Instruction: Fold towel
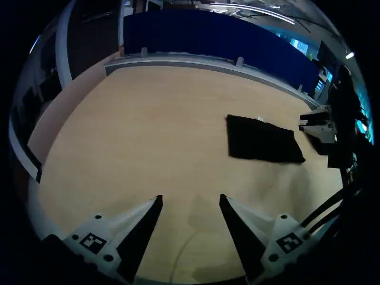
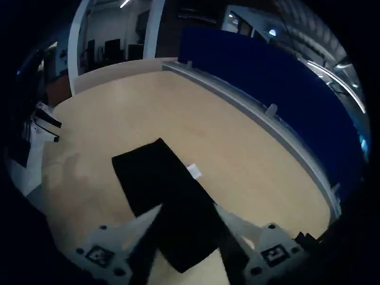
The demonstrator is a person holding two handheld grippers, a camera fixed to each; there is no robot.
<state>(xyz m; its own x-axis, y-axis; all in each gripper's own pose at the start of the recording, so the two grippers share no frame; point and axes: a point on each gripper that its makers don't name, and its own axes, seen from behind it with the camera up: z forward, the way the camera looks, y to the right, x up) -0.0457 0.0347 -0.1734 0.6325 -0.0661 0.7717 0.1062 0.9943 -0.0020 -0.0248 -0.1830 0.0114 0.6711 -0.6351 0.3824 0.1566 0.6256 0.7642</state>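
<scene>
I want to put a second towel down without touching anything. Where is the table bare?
The table is bare in the wide stretch between the left gripper and the blue partition, beside the dark towel. It is crowded at the towel itself, where the open right gripper hangs over one end.

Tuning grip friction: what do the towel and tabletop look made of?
Towel: looks like soft cloth, matte black. It lies flat and limp with no sheen; the exact fibre can't be told. Tabletop: probably wood-look laminate, light tan with a smooth satin finish. Faint grain and soft shadows show on it.
</scene>
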